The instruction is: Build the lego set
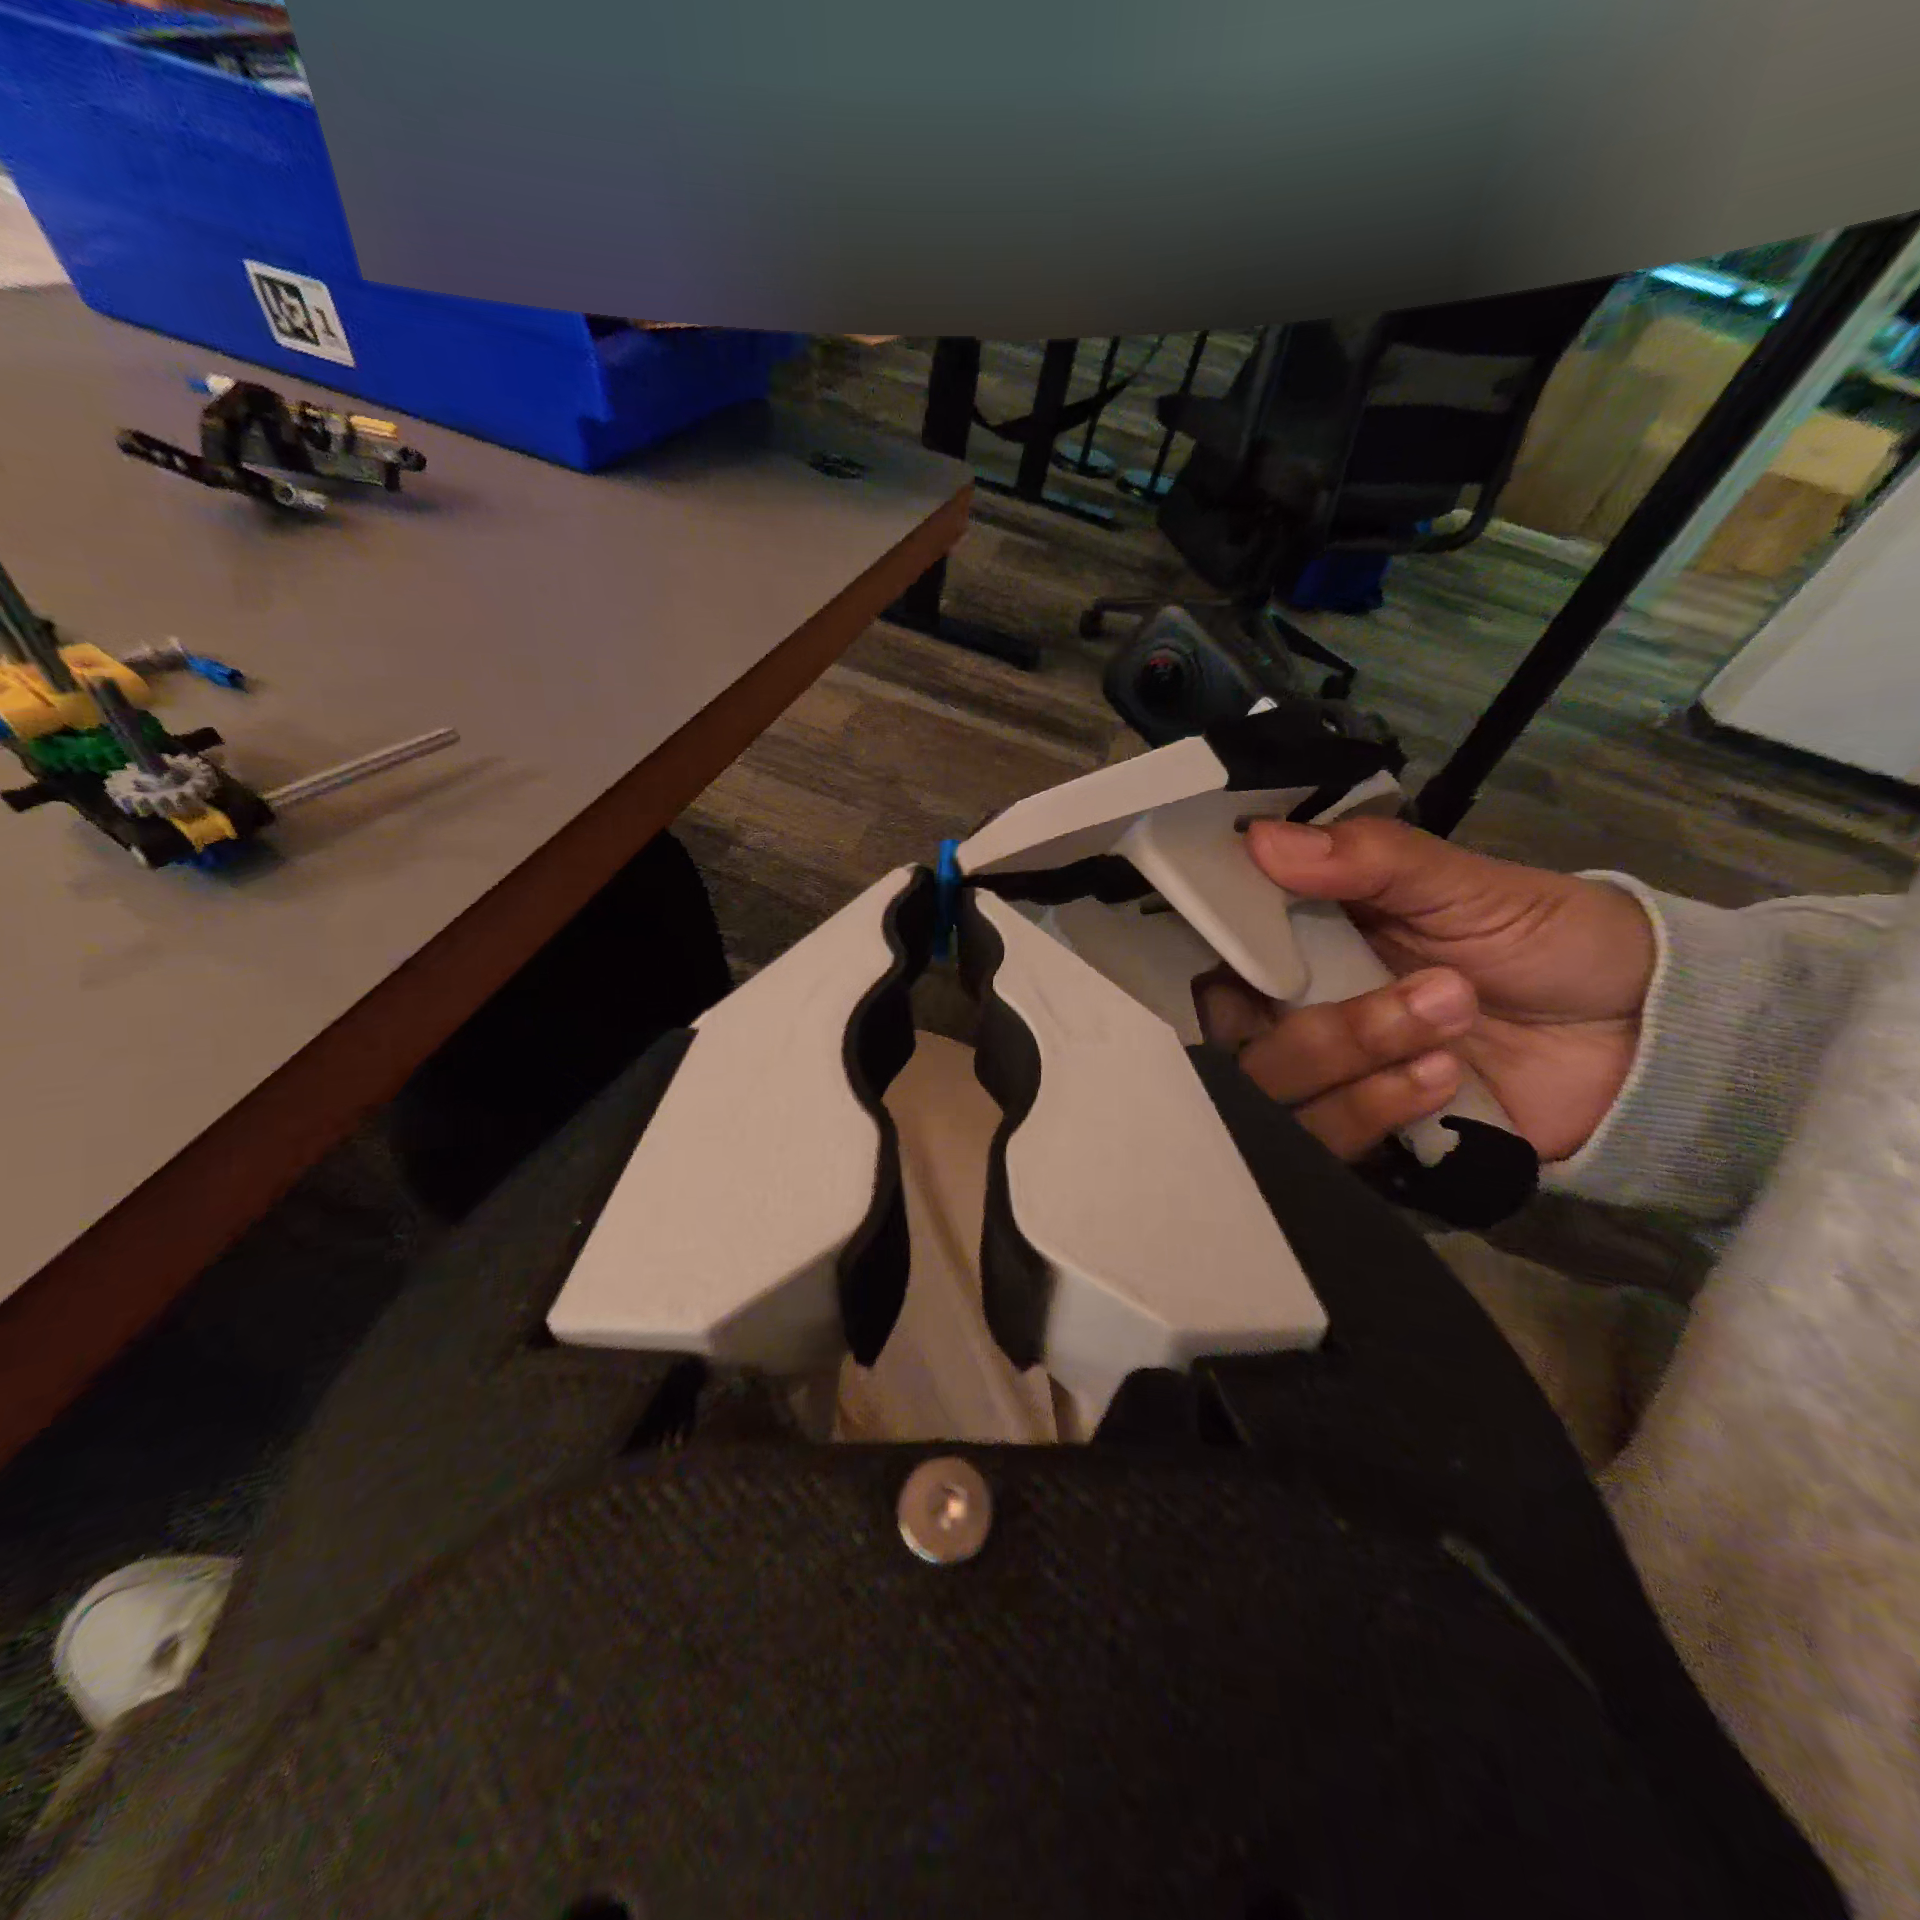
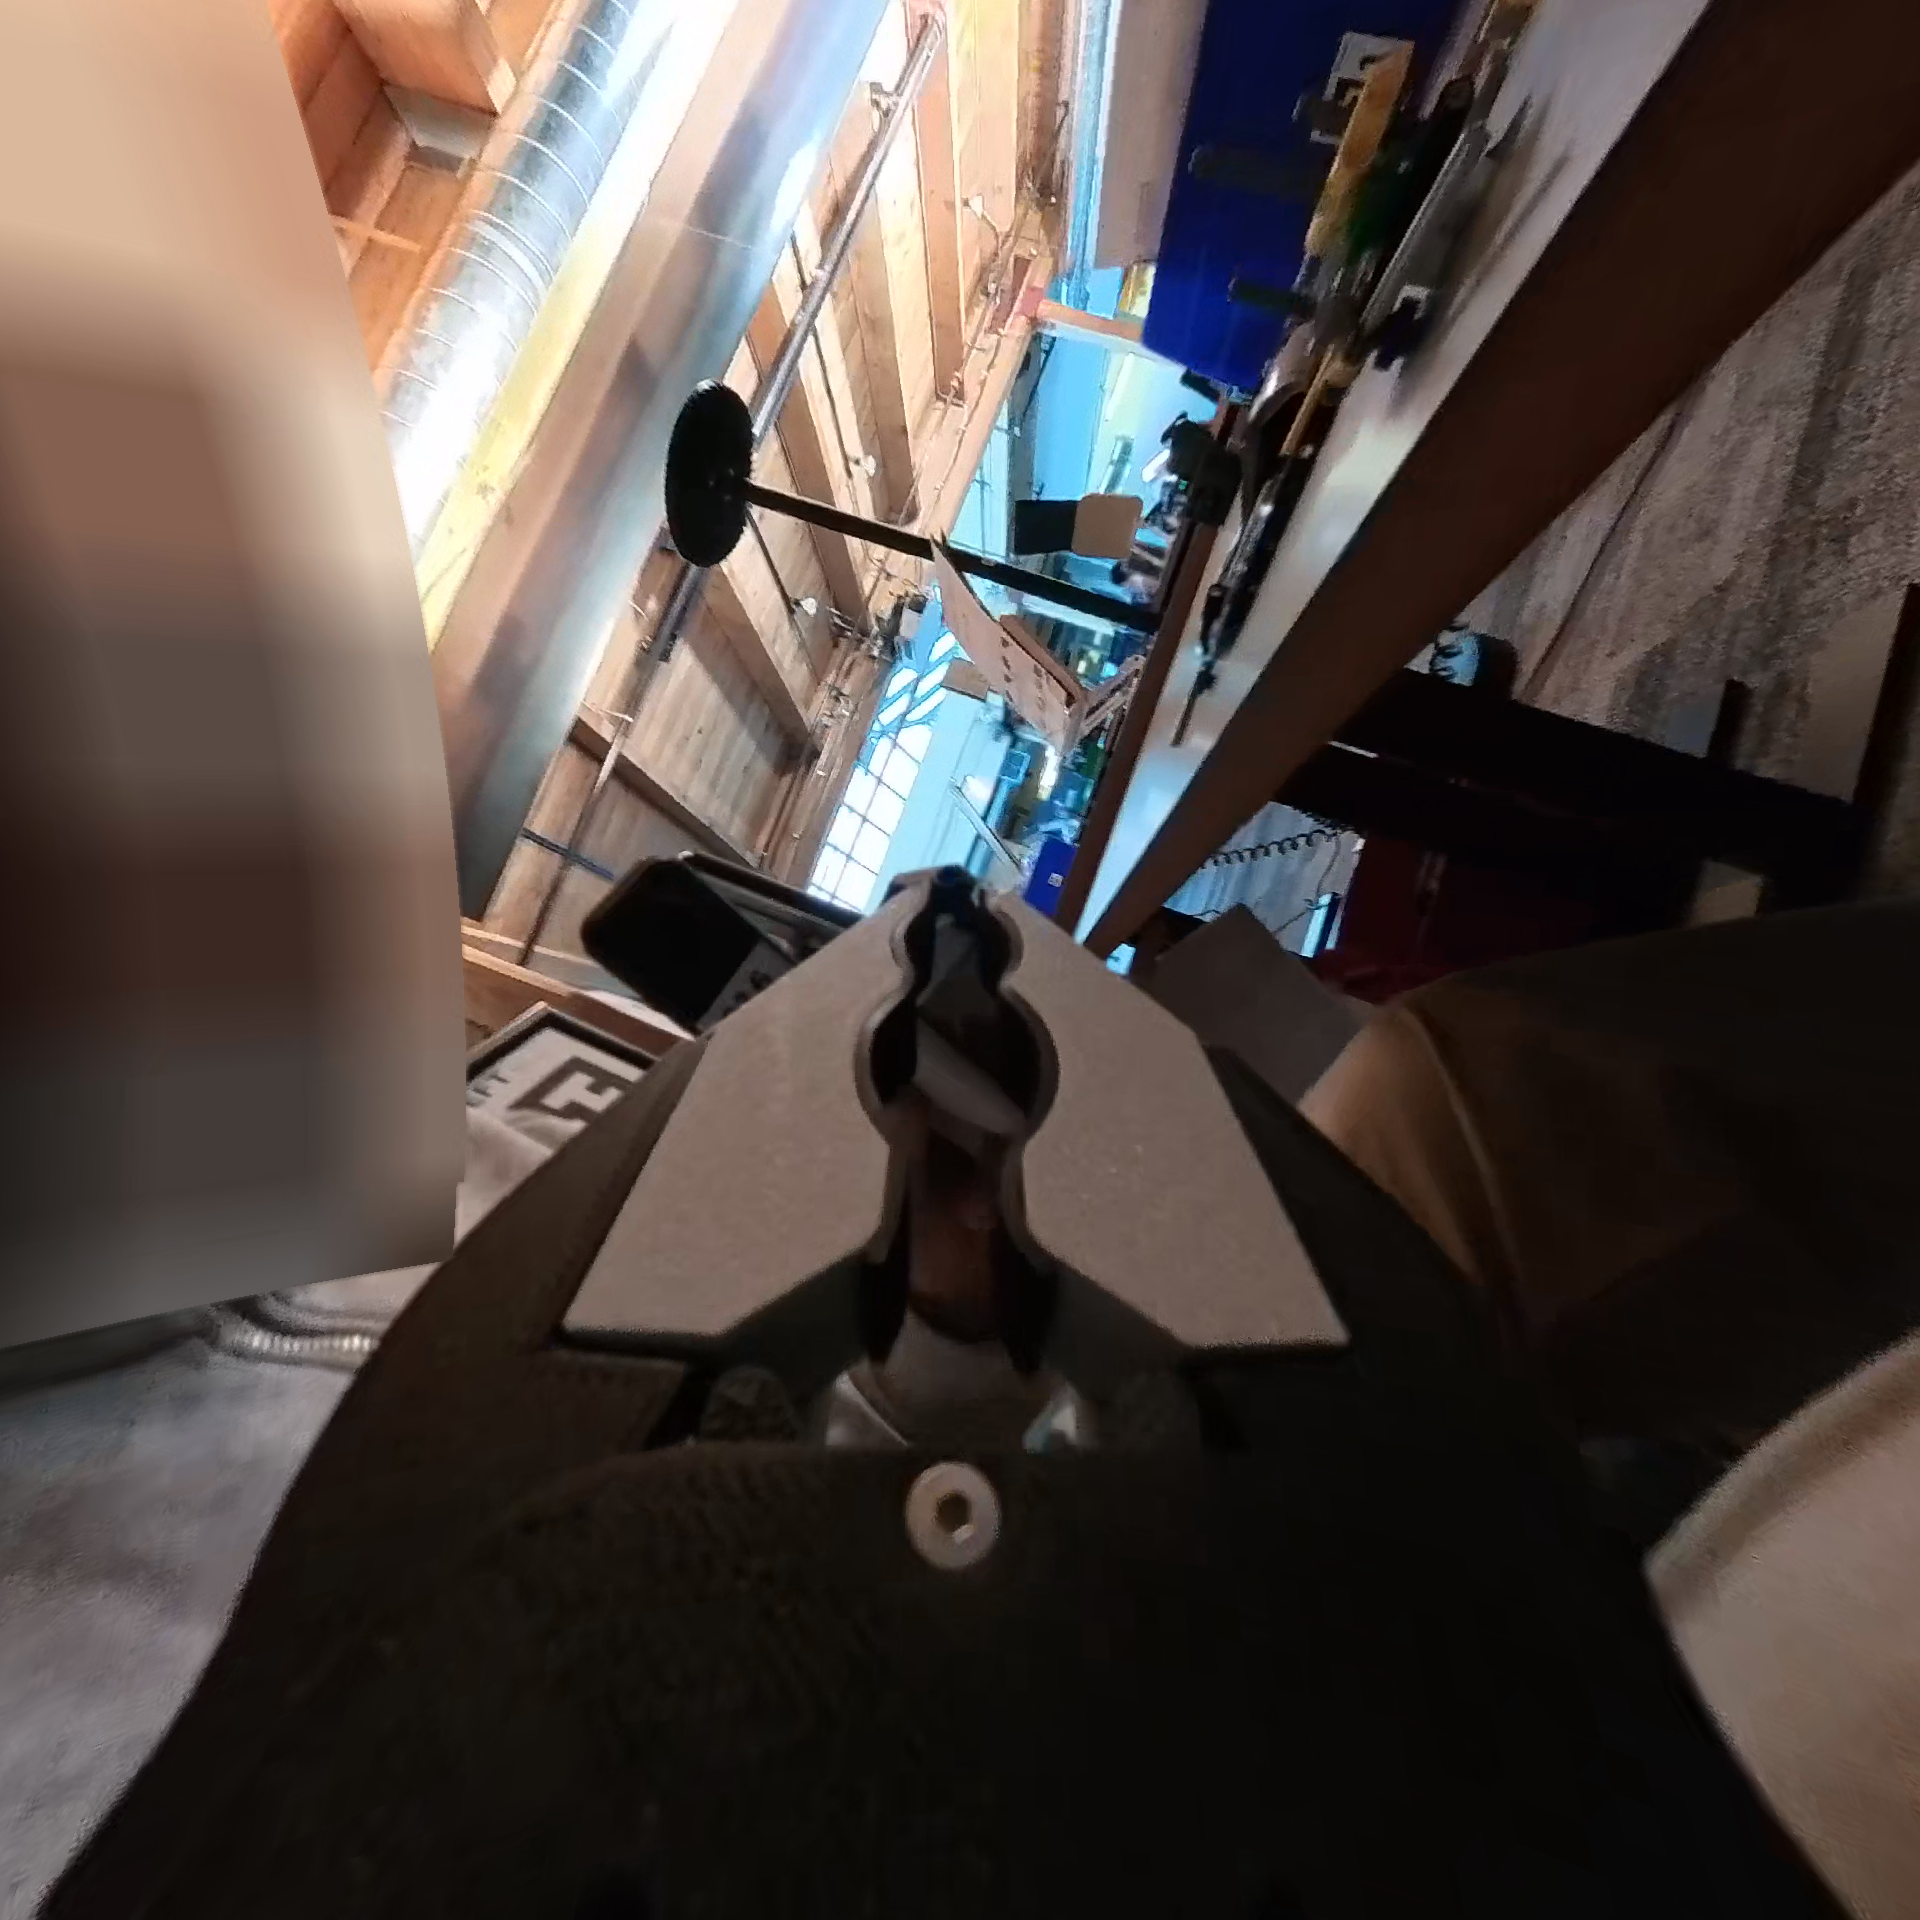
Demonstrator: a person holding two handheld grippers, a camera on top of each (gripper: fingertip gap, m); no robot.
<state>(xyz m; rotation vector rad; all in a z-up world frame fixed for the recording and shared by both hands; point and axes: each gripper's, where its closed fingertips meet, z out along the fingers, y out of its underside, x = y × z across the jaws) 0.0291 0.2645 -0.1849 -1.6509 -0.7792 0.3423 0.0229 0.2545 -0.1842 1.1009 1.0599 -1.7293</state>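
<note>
Left gripper (image 1: 948, 904) is held off the tabletop, past its near edge, over the person's lap; its jaws are closed on a small blue pin (image 1: 947, 896), pinched at the very tips. Right gripper (image 1: 971, 868) is seen meeting it tip to tip from the right, held by a hand (image 1: 1455, 997) in a grey sleeve (image 1: 1787, 1143). In the right wrist view the right gripper (image 2: 951, 899) is also drawn in tight, with the same blue pin (image 2: 948, 883) visible at its tips; whether it is actually clamped there or only touched cannot be told. On the grey tabletop (image 1: 540, 644), near its left edge, a yellow, green and black lego assembly (image 1: 125, 769) with a grey gear is lying, a grey axle (image 1: 364, 767) sticking out of it toward the near edge. A loose blue piece (image 1: 218, 675) is placed just beyond it. Farther back, a black lego assembly (image 1: 275, 447) is set, well apart from the first. A blue bin (image 1: 208, 197) with a white tag is placed at the far edge. Office chairs (image 1: 1340, 488) are seen on the floor beyond.
</note>
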